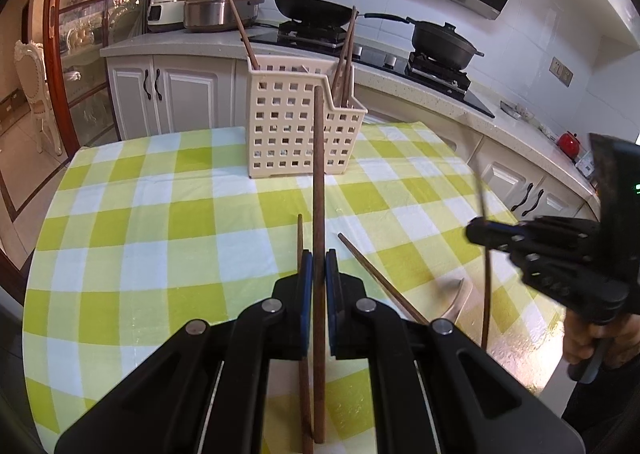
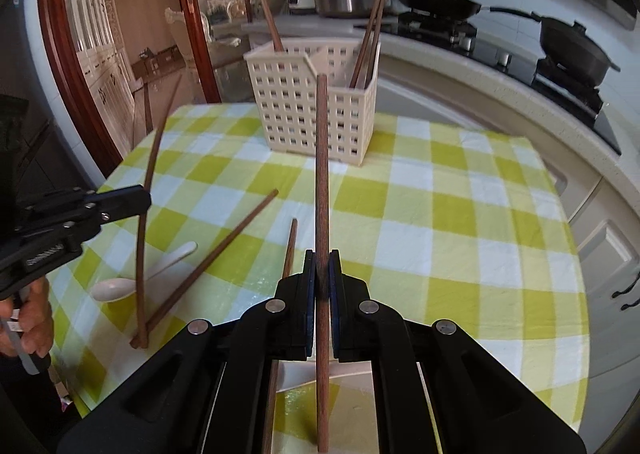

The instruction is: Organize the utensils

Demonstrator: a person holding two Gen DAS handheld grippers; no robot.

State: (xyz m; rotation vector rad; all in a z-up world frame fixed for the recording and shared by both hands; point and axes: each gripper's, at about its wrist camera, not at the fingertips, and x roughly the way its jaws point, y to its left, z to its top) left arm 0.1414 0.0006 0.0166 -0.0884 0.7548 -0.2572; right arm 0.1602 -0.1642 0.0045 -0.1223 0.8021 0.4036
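Each gripper, left gripper (image 1: 319, 272) and right gripper (image 2: 321, 274), clamps one wooden chopstick (image 1: 318, 190) pointing ahead toward the cream slotted utensil basket (image 1: 294, 126) on the checked tablecloth (image 1: 160, 222).

Both of my grippers are matte black plastic. On the left gripper (image 1: 319, 270) I see two angular arms with long hollow slots, each joined by round silver pivot pins, and blue pads lining the inner faces of the fingers (image 1: 306, 274). The right gripper (image 2: 322, 270) is built the same: black linkage, four silver pins, blue pads. Seen from the side, its body carries rows of small dark screws and a tiny green light. My left hand (image 2: 34, 318) wraps a black handle with a grey trigger; small white lettering marks that gripper's side.
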